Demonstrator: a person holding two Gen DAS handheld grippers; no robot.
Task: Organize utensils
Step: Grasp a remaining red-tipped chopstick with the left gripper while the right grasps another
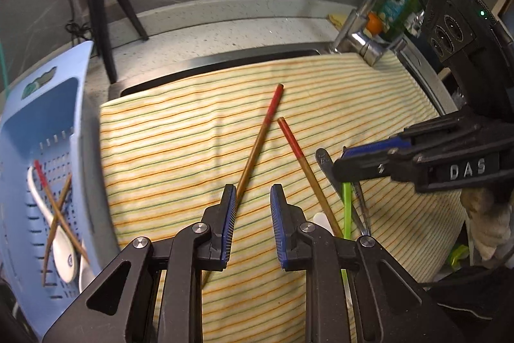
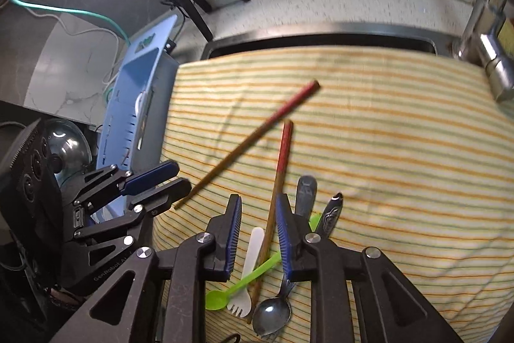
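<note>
Red-tipped wooden chopstick (image 2: 279, 182) lies lengthwise between our right claw (image 2: 258, 235) pads, both apart and empty; second chopstick (image 1: 257, 143) angles just beside the left claw (image 1: 252, 224), on striped cloth (image 1: 180, 130).

Two red-tipped chopsticks (image 2: 250, 143) lie splayed mid-frame on the striped cloth (image 2: 401, 150), above a green spoon (image 2: 237, 285), white fork (image 2: 249, 272) and steel spoon (image 2: 273, 311).
</note>
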